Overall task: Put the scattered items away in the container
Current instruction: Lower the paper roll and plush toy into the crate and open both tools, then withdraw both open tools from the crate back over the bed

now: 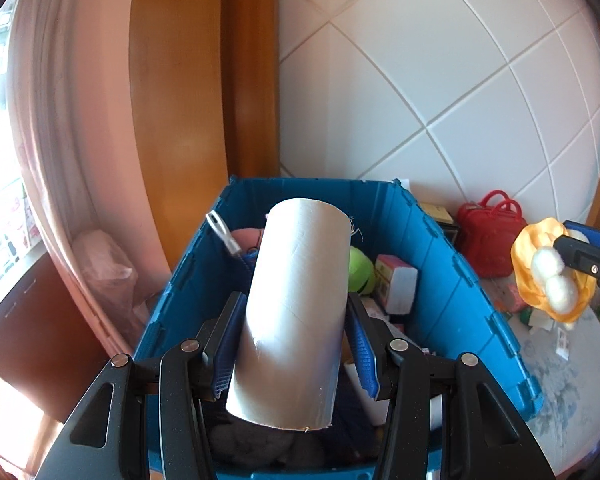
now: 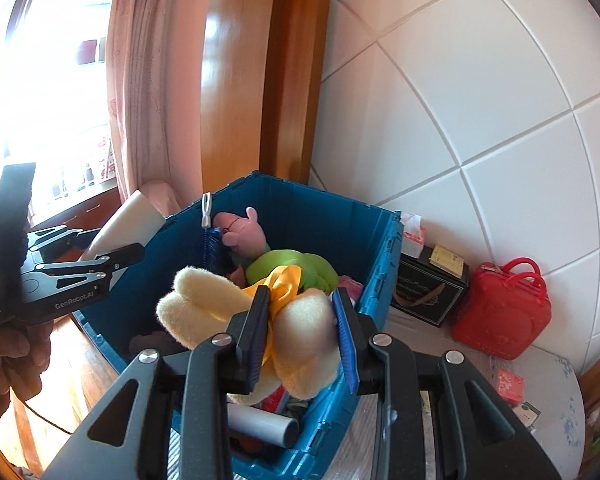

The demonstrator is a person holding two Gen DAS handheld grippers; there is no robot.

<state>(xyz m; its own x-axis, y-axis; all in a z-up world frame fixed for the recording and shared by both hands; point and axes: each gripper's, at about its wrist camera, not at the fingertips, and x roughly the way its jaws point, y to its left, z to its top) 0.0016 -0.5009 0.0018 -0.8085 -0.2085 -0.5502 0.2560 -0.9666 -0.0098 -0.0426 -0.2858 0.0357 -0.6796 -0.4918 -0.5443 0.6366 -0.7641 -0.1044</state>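
My left gripper is shut on a white cardboard tube, held tilted over the open blue crate. My right gripper is shut on a cream plush toy with a yellow ribbon, above the crate's near right corner. The same plush toy and the right gripper show at the right edge of the left wrist view. Inside the crate lie a pink plush, a green soft toy, a blue brush, small boxes and a grey tube.
A red toy case, a black box and a tissue pack stand by the white tiled wall. Small boxes lie on the pale mat to the right. A wooden frame and pink curtain rise behind; a hand holds the left gripper.
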